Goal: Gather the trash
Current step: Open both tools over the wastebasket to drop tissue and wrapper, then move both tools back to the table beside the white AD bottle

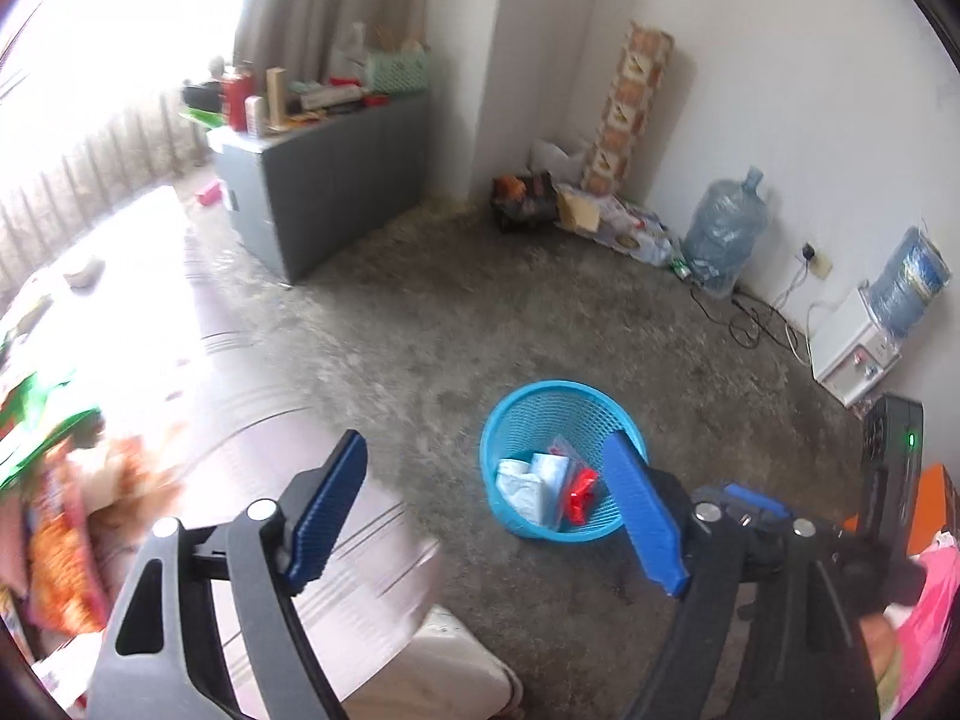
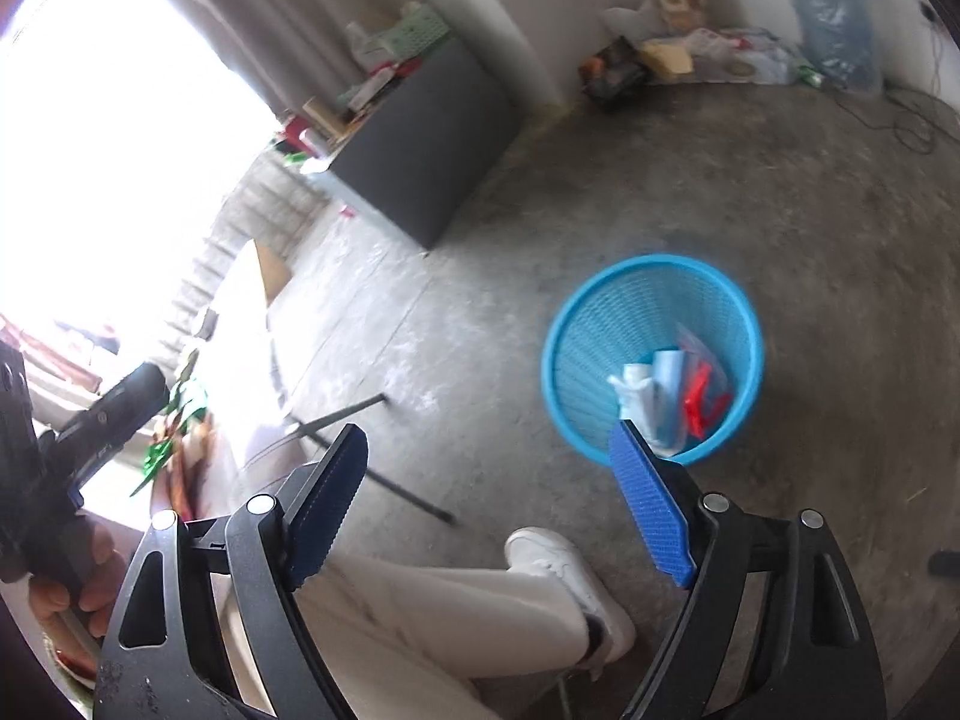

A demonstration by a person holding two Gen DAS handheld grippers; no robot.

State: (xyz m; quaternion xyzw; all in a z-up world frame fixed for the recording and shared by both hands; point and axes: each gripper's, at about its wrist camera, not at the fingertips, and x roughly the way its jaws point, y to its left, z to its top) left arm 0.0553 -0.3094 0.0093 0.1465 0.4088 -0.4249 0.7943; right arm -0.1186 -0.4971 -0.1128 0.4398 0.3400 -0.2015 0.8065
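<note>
hanging above the concrete floor, both tongs stand wide with nothing between the blue pads: the left tongs and the right tongs are empty. the blue basket sits on the floor just ahead of them, already holding white crumpled paper, a clear bag and a red scrap. judging from that, a drop into the basket looks finished and the step in hand is going for more trash. the next move calls for swinging toward the desk at the left, where bright wrappers lie, and closing on one cleanly. that heap is blurred and washed out by window glare, so which pieces are trash is hard to tell. the person's leg and white shoe hide part of the floor.
</note>
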